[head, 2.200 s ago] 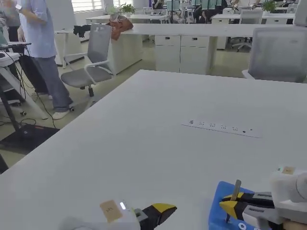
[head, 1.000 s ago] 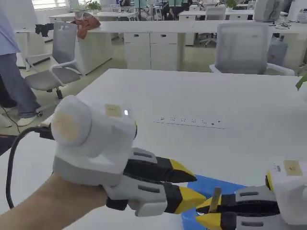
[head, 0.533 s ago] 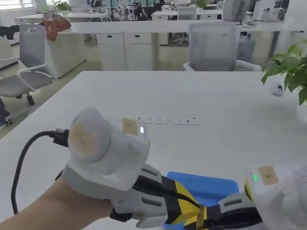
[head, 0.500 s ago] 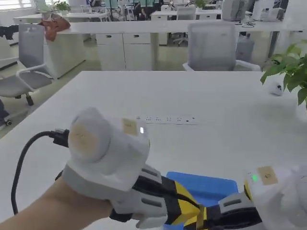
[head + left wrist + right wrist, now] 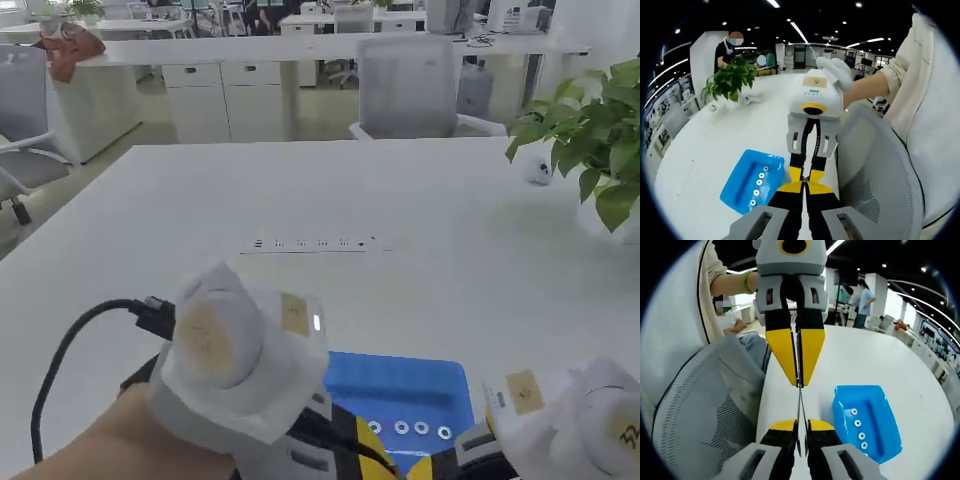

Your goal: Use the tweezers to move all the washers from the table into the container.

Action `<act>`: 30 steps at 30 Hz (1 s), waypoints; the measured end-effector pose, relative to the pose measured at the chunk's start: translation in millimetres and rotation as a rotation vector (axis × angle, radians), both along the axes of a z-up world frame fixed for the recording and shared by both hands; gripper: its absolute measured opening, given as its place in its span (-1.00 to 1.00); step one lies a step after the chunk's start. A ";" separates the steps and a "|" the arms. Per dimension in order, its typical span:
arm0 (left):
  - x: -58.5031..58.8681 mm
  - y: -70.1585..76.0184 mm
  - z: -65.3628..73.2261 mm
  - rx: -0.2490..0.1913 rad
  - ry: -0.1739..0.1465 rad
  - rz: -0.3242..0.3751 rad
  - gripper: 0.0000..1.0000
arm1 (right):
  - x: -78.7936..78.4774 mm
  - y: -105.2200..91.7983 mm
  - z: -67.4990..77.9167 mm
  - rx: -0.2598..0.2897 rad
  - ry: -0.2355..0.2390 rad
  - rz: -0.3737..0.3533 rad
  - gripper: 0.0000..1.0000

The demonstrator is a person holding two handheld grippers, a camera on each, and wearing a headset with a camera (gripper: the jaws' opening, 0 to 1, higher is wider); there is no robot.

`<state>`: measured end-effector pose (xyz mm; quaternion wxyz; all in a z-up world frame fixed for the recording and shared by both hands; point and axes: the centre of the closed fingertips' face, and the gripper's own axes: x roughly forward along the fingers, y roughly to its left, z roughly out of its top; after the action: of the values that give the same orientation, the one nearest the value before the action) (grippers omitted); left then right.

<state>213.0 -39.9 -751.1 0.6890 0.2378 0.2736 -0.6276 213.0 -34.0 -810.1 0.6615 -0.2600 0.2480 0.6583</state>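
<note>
Left claw (image 5: 804, 189): clenched, its yellow tips pressed together at the bottom centre of the left gripper view.
Right claw (image 5: 799, 427): grasping the tweezers (image 5: 800, 405), a thin strip rising from between its jaws, centre of the right gripper view, up to the left claw's tips.
Washers (image 5: 401, 428): in a row inside the blue container (image 5: 400, 375), lower middle of the head view.
Container: resting on the white surface (image 5: 330, 190), just beside both claws.
Plant (image 5: 590, 130): upper right of the head view.

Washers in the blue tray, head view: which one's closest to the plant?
The rightmost washer in the row on the blue tray; the others line up to its left, farther from the potted plant.
</note>
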 end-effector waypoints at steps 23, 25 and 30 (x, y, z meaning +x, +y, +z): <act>-5.9 29.8 -83.8 0.230 0.086 -0.030 -1.00 | -4.4 -4.3 -33.6 0.131 0.107 -0.183 -0.78; -6.0 32.8 -89.6 0.255 0.091 -0.032 -1.00 | -4.1 -11.1 -25.0 0.160 0.115 -0.211 -0.75; -6.3 37.9 -105.3 0.334 0.093 -0.040 -1.00 | -3.1 -41.7 6.4 0.252 0.094 -0.306 -0.64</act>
<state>206.7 -2.0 -856.4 0.6138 0.3252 0.4008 -0.5973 209.9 -75.8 -803.7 0.7687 -0.1037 0.2310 0.5873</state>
